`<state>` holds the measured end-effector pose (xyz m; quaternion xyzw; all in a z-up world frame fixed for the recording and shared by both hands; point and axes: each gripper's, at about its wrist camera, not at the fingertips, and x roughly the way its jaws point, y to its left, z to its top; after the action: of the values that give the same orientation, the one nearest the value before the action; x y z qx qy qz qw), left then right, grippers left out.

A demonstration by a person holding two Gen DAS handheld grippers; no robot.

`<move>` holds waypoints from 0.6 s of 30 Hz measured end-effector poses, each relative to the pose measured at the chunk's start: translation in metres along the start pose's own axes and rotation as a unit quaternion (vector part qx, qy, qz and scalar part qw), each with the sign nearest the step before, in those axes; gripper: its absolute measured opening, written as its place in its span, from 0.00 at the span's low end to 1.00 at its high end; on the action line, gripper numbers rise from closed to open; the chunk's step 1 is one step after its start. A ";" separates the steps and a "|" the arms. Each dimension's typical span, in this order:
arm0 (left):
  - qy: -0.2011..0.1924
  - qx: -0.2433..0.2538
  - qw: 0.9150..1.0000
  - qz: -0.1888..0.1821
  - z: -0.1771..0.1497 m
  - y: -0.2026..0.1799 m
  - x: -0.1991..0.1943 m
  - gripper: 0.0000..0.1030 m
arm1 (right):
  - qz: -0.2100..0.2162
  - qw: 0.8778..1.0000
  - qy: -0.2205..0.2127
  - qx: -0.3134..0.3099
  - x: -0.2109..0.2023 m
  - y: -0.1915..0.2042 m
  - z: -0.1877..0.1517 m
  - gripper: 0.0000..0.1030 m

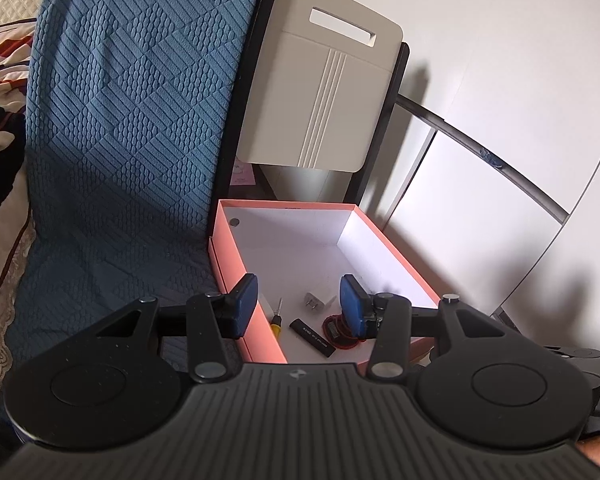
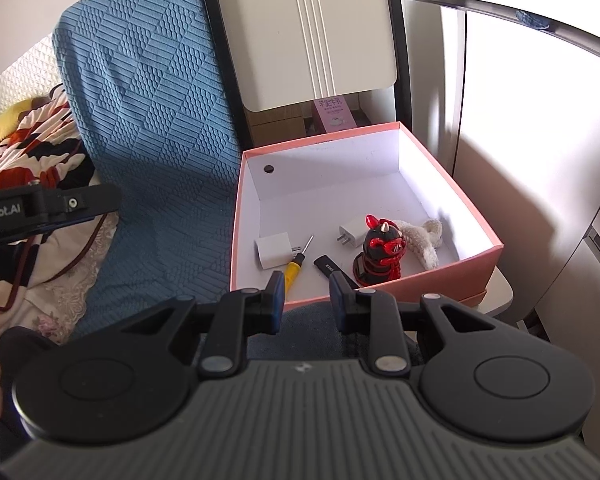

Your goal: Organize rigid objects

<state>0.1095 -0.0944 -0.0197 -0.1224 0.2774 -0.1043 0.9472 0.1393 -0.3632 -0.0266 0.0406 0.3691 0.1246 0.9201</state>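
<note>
A pink box [image 2: 452, 280] with a white inside holds a yellow-handled screwdriver [image 2: 298, 258], two white plug adapters [image 2: 274, 250] [image 2: 352, 232], a black stick [image 2: 336, 270], a red and black toy figure [image 2: 380, 250] and a white knitted piece [image 2: 420, 238]. My right gripper [image 2: 305, 304] is open and empty just before the box's near wall. My left gripper [image 1: 298, 306] is open and empty above the box's near left corner [image 1: 256, 340]; below it lie the screwdriver [image 1: 277, 318], an adapter [image 1: 316, 302] and the black stick [image 1: 312, 338].
A blue textured cushion [image 2: 152, 120] lies left of the box. A cream panel with a handle slot [image 1: 320, 88] stands behind it in a black frame. White cabinet doors [image 1: 480, 184] are on the right. Patterned bedding [image 2: 36, 136] lies far left.
</note>
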 end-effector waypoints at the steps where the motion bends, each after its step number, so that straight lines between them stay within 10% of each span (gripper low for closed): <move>1: 0.001 0.001 1.000 0.001 0.000 0.000 0.000 0.50 | -0.001 1.000 -0.001 -0.001 -0.001 0.000 0.000 0.28; 9: 0.006 0.005 1.000 0.007 -0.001 0.000 0.002 0.68 | -0.011 1.000 -0.012 -0.007 -0.006 0.001 0.002 0.30; 13: 0.003 0.017 1.000 0.021 -0.001 -0.003 0.001 0.88 | -0.021 0.999 -0.026 -0.005 -0.010 0.000 0.003 0.88; 18: 0.007 0.014 1.000 0.024 -0.001 -0.001 0.004 0.95 | -0.015 1.000 -0.013 0.003 -0.005 -0.004 0.003 0.89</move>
<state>0.1120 -0.0965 -0.0224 -0.1019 0.2859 -0.0864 0.9489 0.1380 -0.3680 -0.0217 0.0393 0.3580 0.1094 0.9265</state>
